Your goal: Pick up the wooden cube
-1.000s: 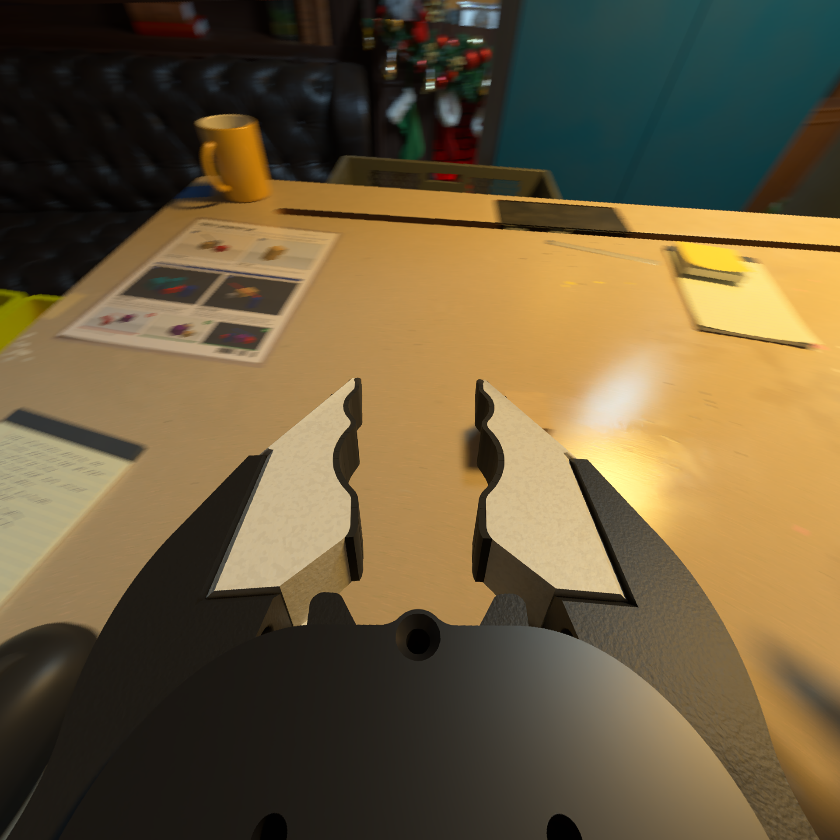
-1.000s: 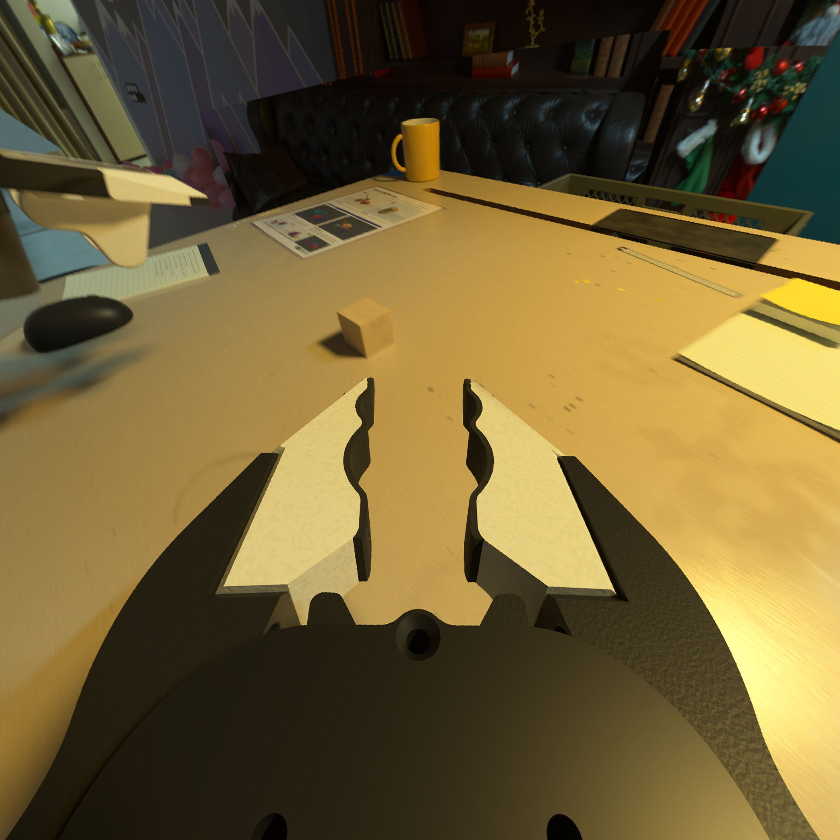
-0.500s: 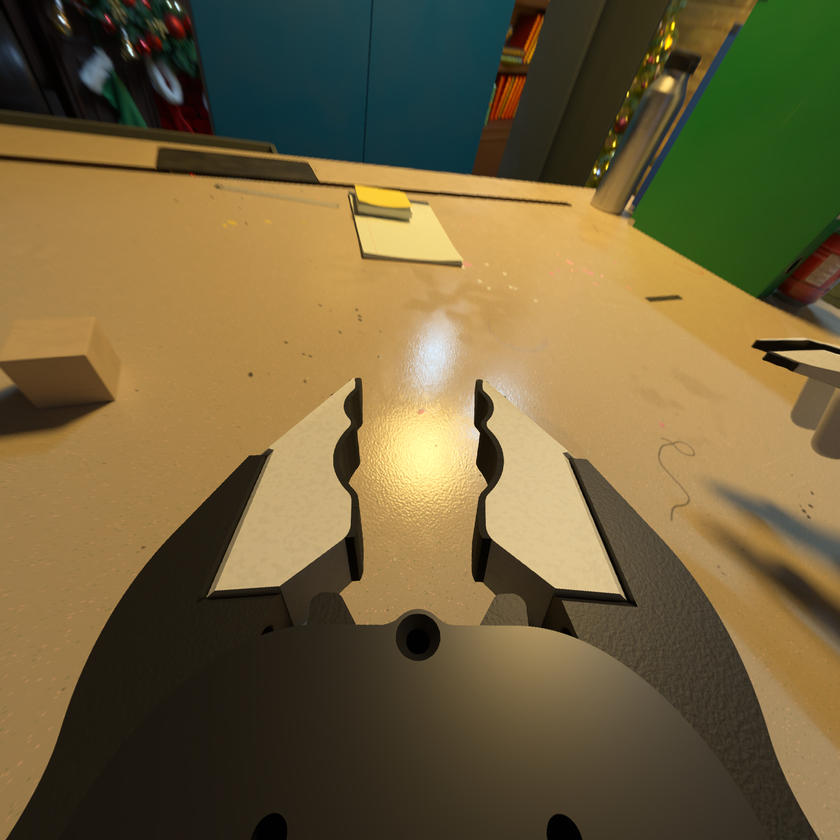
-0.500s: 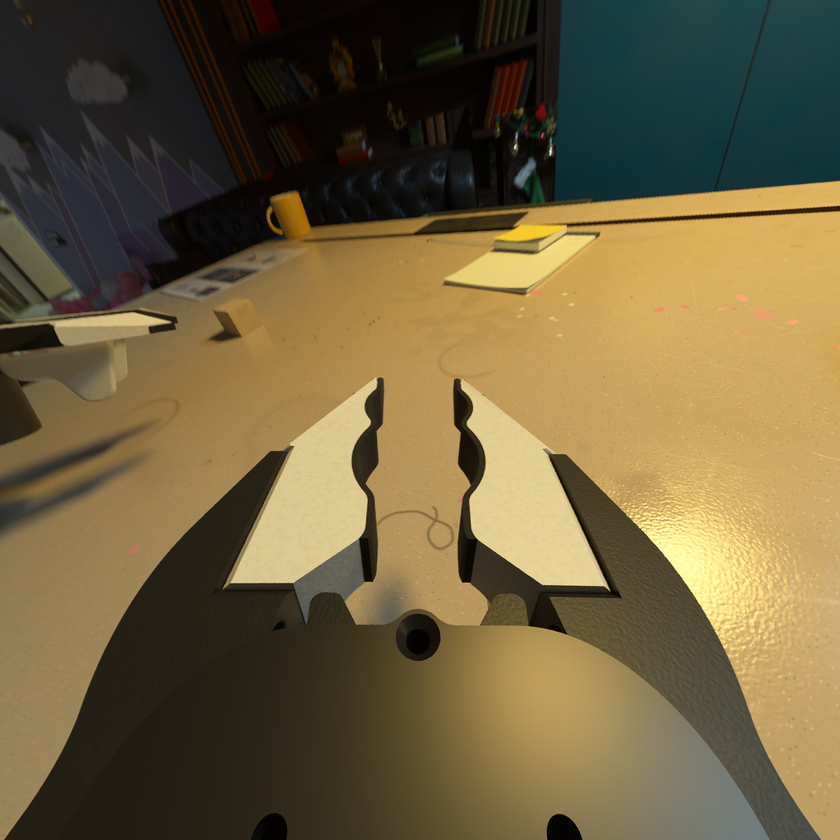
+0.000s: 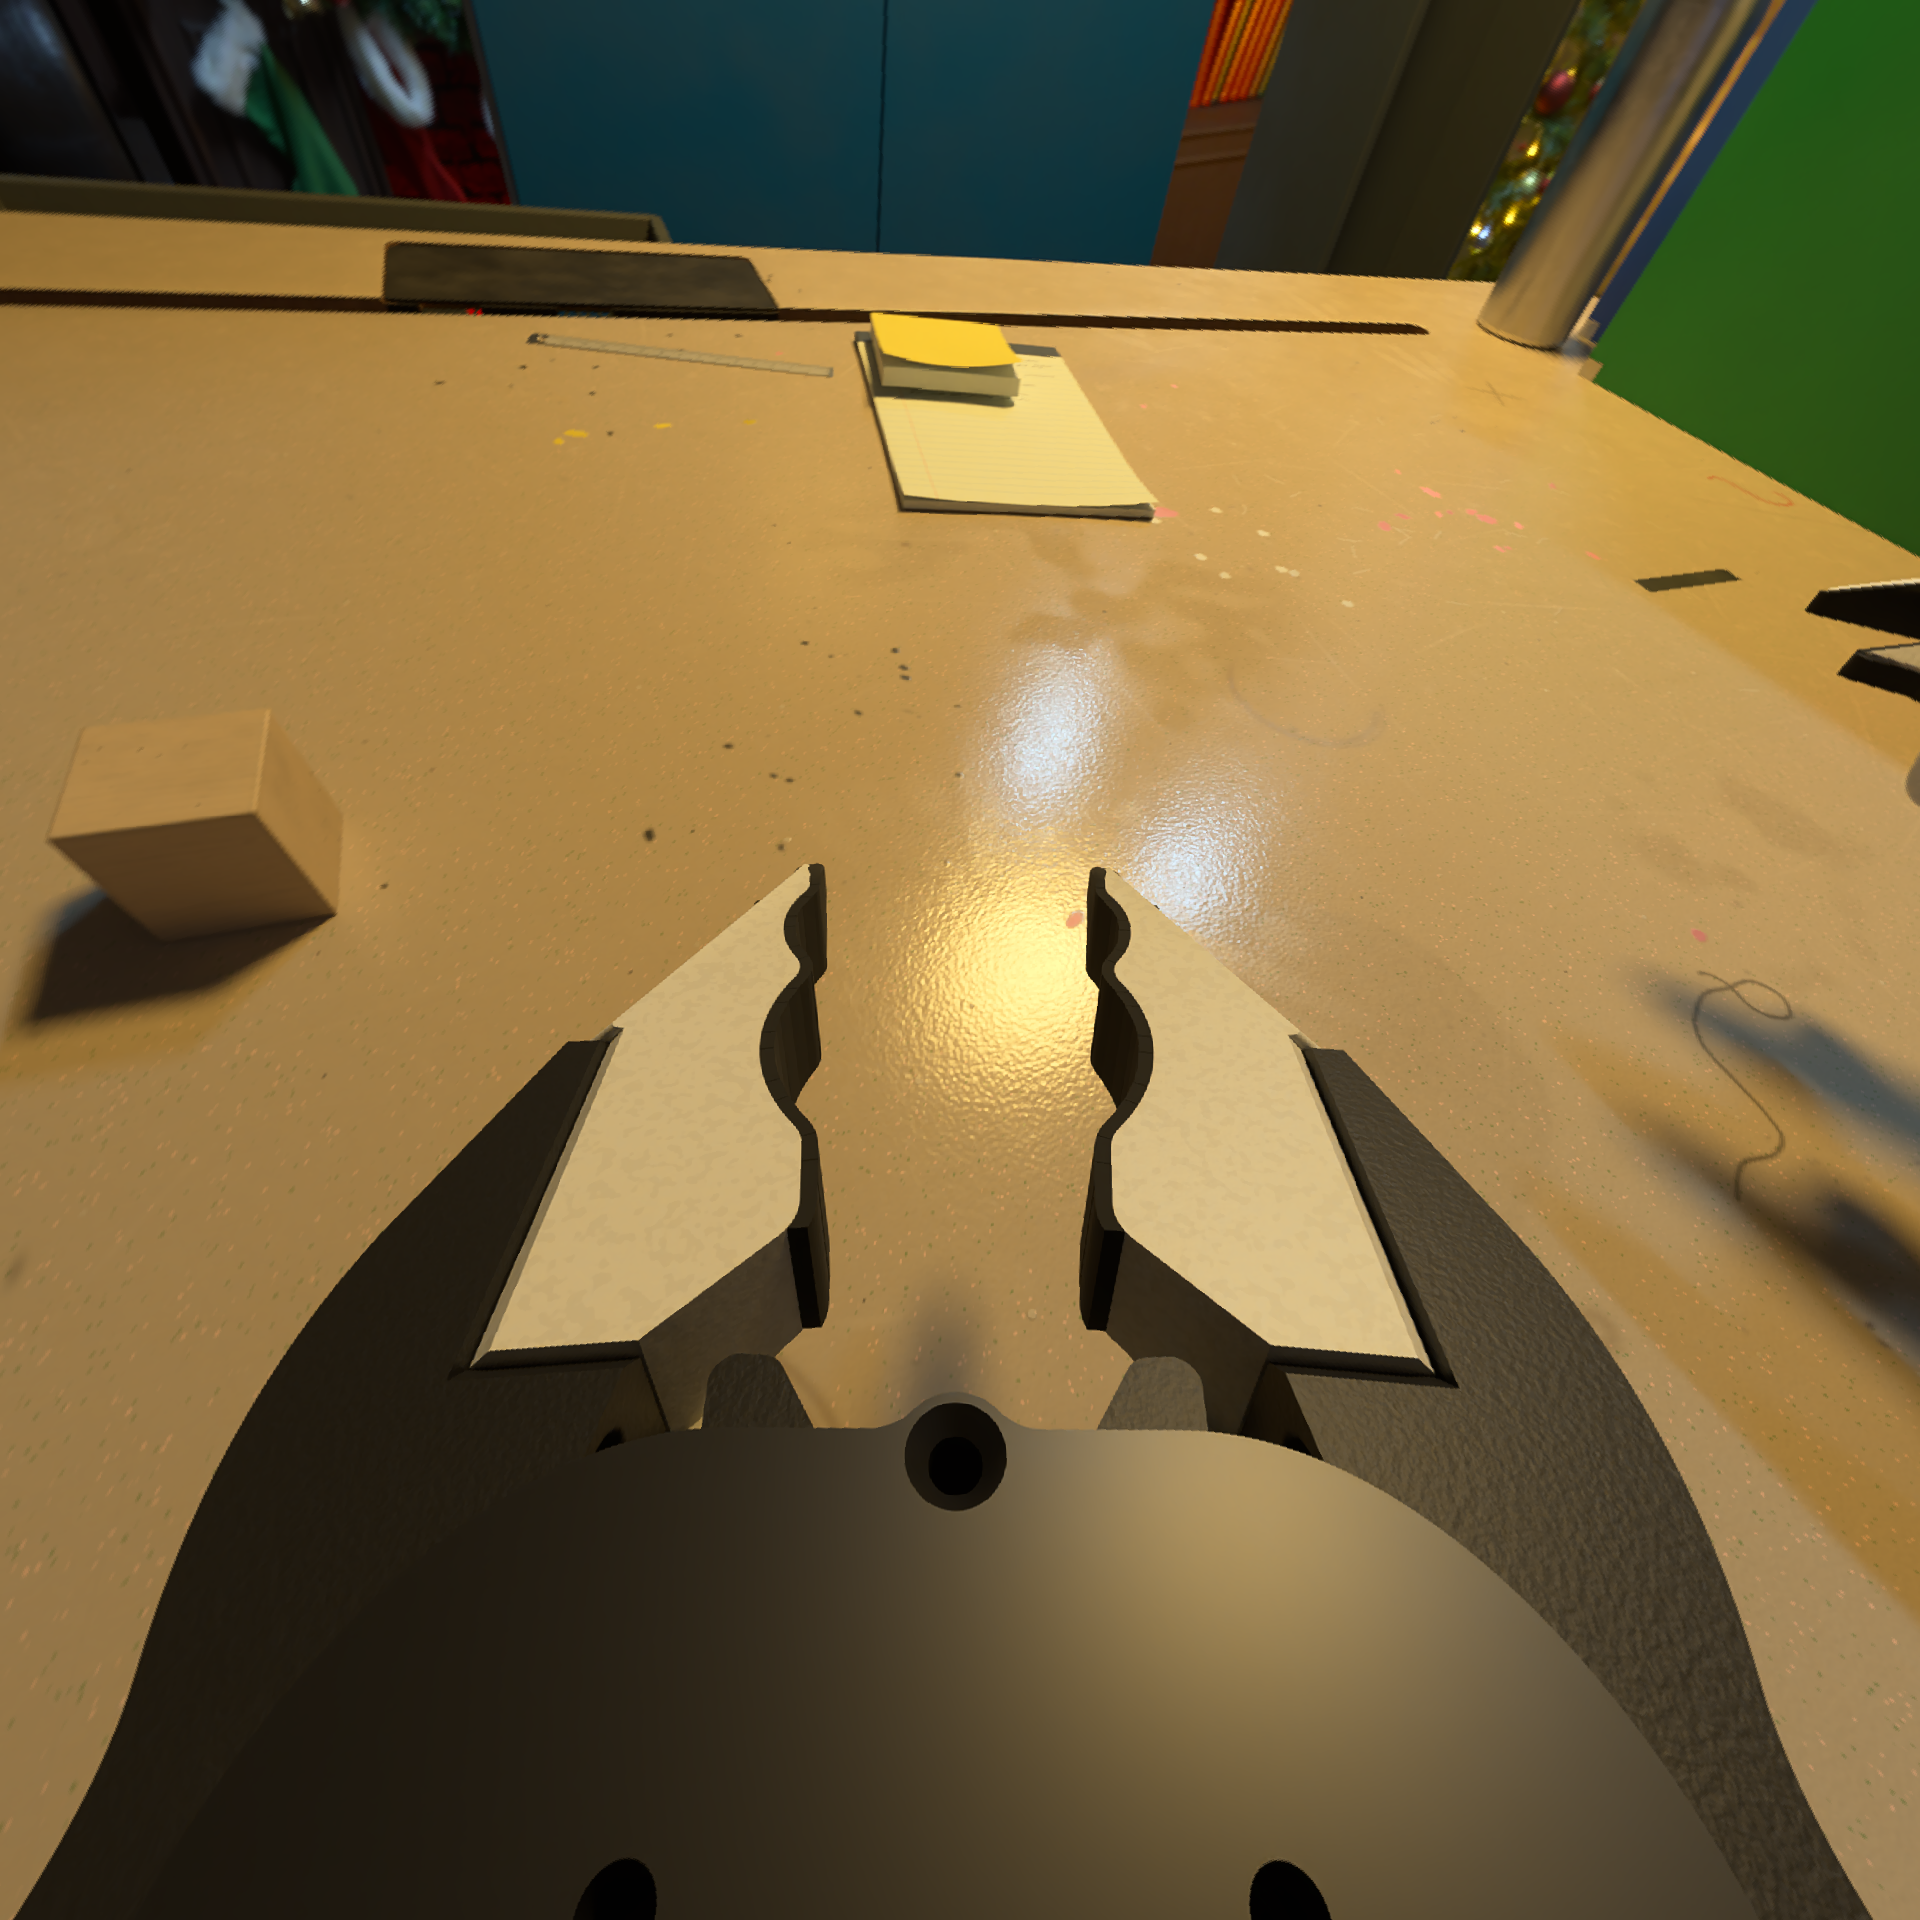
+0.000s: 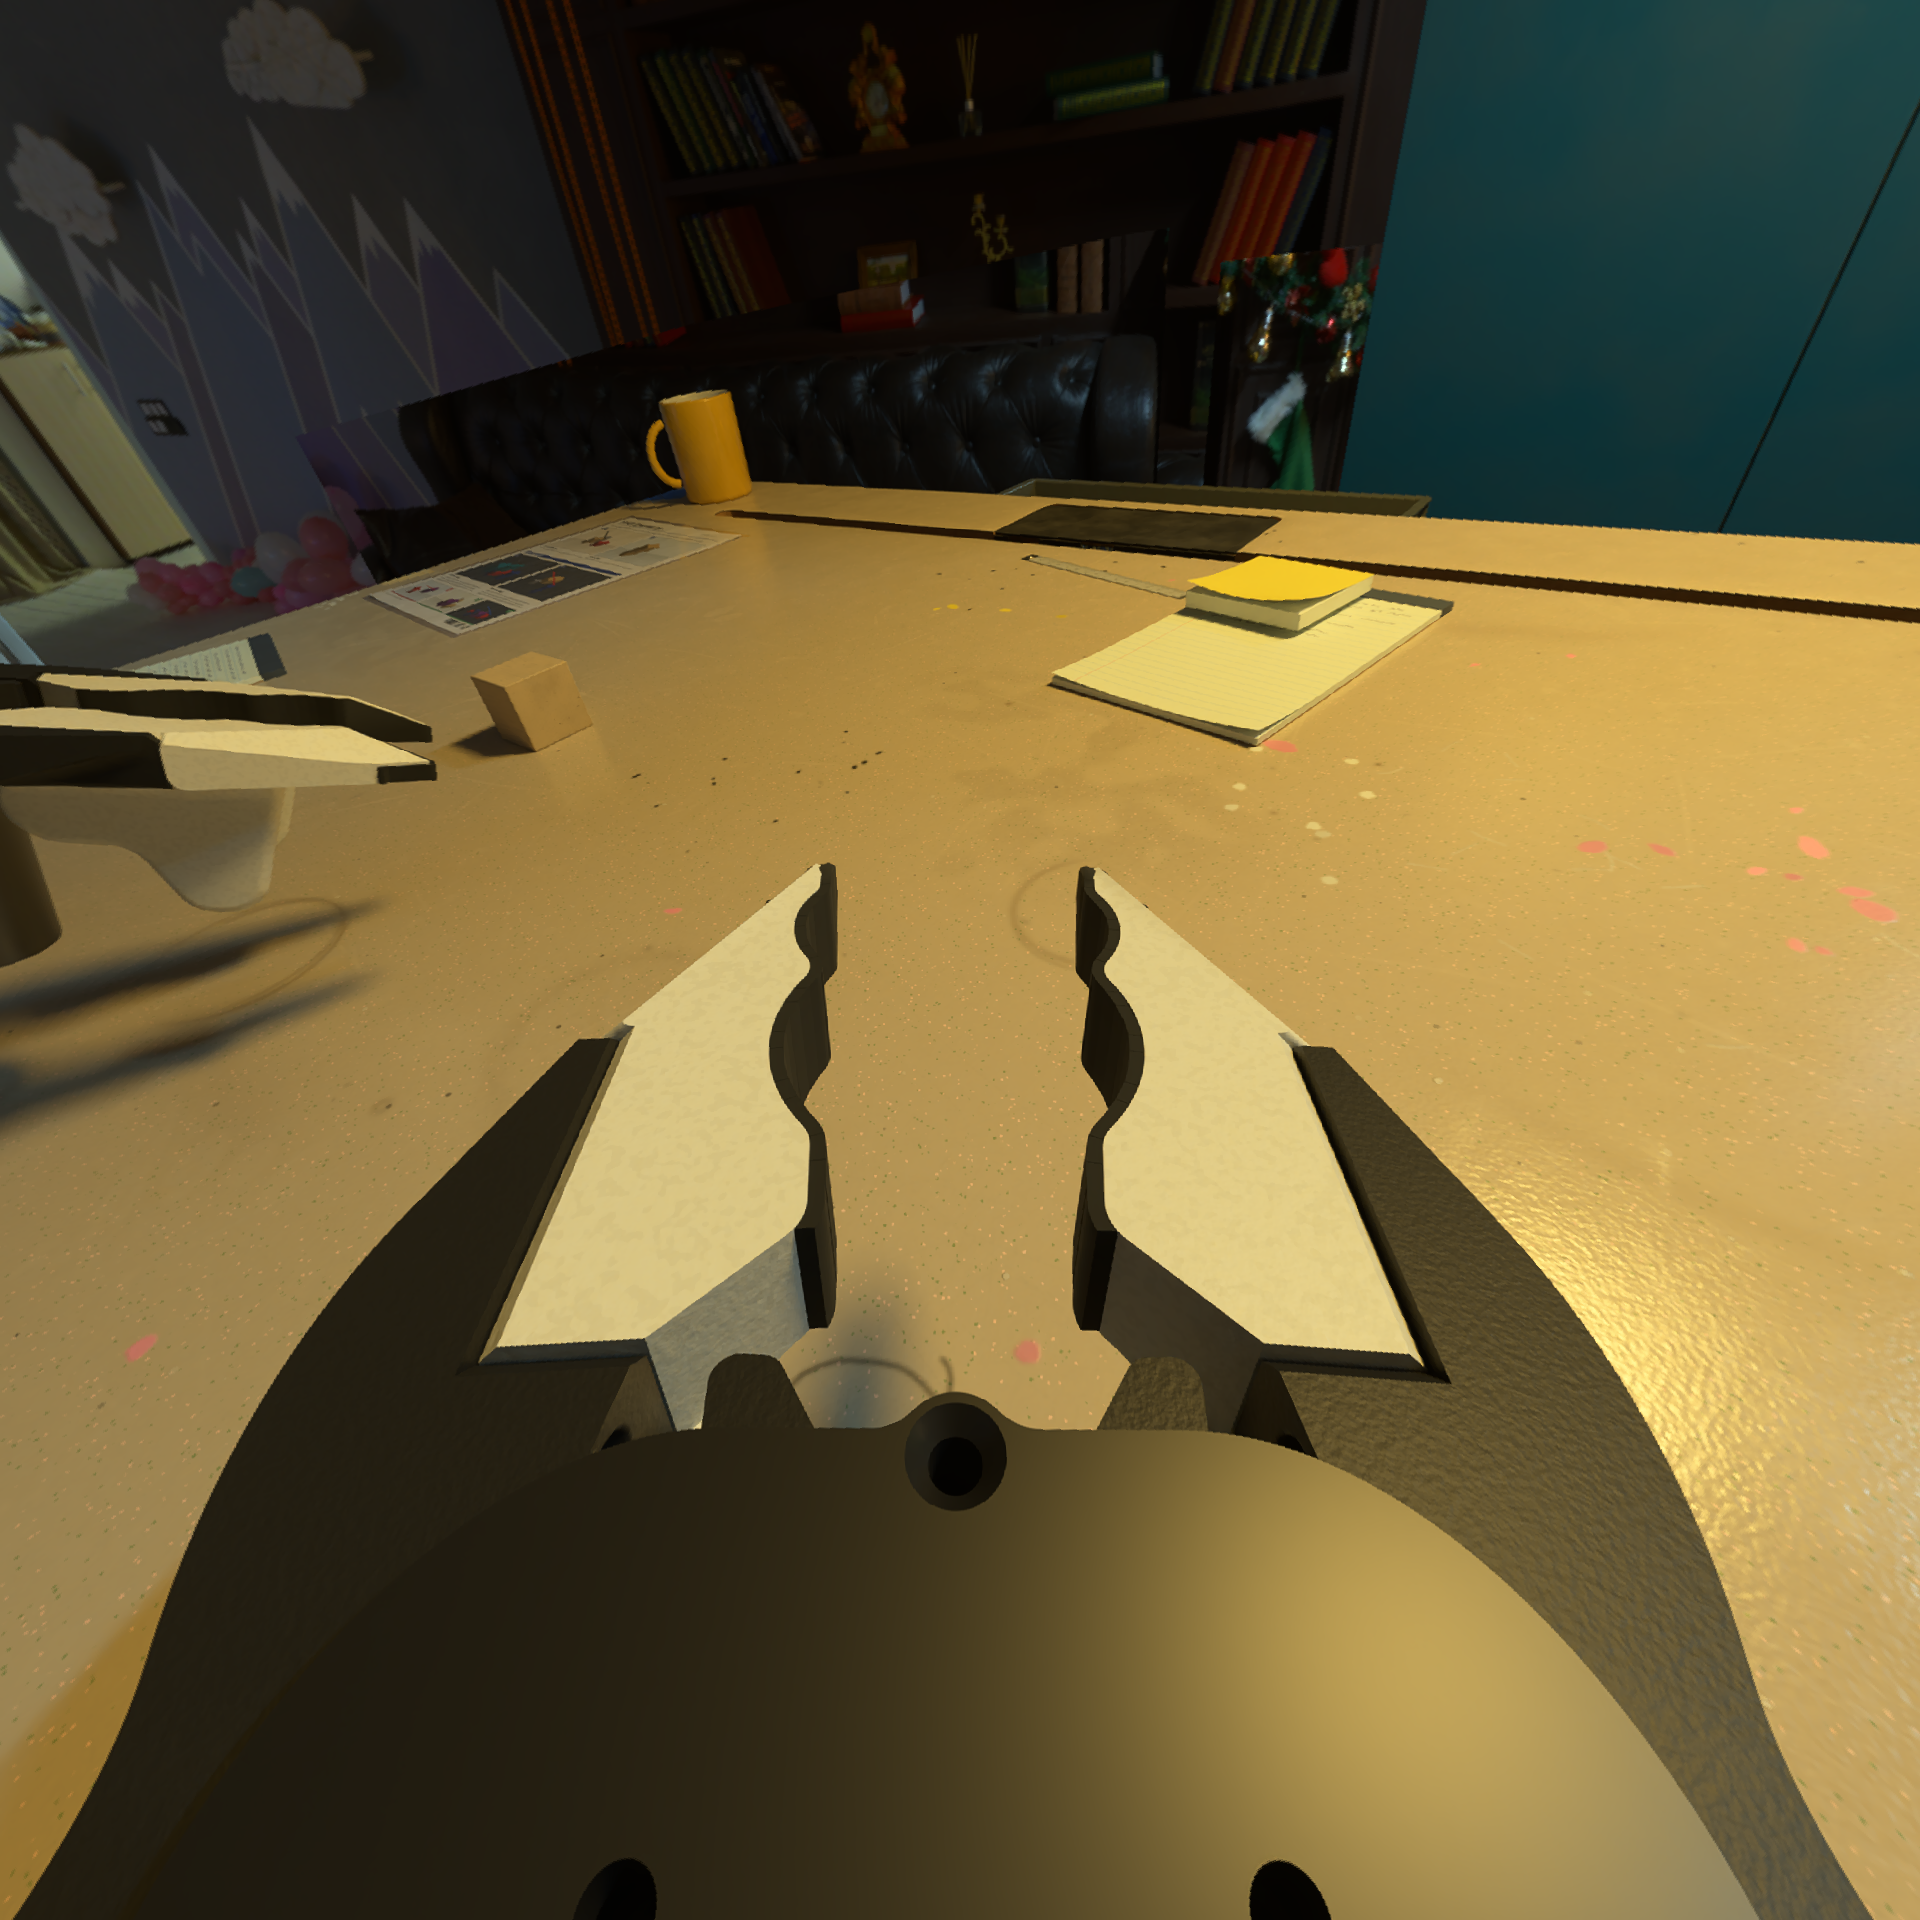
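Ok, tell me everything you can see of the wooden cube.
The wooden cube is a small block of pale, light-grained wood with plain faces and crisp edges. It sits flat on the tan table, turned at an angle to both cameras, and casts a dark shadow beside it. Nothing touches it but the table. The left gripper is open, with the cube off to its left, apart from its fingers. The right wrist view shows it just beyond that gripper's fingertips.

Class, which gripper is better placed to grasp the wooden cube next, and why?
Left. The left gripper hangs open close beside the wooden cube; the right gripper, also open, sits farther off.
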{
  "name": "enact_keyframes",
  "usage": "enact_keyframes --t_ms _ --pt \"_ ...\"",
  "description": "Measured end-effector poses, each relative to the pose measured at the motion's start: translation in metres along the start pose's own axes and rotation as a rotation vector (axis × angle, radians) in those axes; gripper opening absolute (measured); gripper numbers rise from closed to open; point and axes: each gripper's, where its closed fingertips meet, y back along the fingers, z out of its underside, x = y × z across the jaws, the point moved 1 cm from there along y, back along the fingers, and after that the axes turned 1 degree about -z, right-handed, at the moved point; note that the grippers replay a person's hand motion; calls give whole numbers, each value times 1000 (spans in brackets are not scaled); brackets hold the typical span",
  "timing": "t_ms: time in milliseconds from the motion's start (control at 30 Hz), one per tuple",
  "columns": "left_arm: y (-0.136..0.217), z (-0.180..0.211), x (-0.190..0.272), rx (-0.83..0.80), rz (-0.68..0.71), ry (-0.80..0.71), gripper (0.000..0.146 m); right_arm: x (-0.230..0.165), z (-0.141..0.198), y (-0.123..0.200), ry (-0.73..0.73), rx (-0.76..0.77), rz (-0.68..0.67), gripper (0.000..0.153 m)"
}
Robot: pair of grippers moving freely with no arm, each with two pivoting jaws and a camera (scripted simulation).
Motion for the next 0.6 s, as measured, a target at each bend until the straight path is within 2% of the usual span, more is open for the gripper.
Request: enact_keyframes --t_ms 133,233,300,367,533,600 --pt "11 0 -13 -28 -41 20 50 -3 2 -5 -30 11 -33 43" --pt "26 -18 -42 -55 -106 -22 52 -6 1 -9 -9 -3 -38 43" --pt "31 -27 -71 -170 -148 -3 58 -11 -2 -12 -18 1 -60 42" --pt "28 -35 -98 -307 -126 77 63 -17 -5 -18 -3 1 -83 42" --pt "1 -50 -158 -520 -235 133 60 -31 -2 -30 73 -34 -125 42" --pt "-14 -47 -163 -625 -210 174 61 -36 -1 -33 66 -41 -150 42"
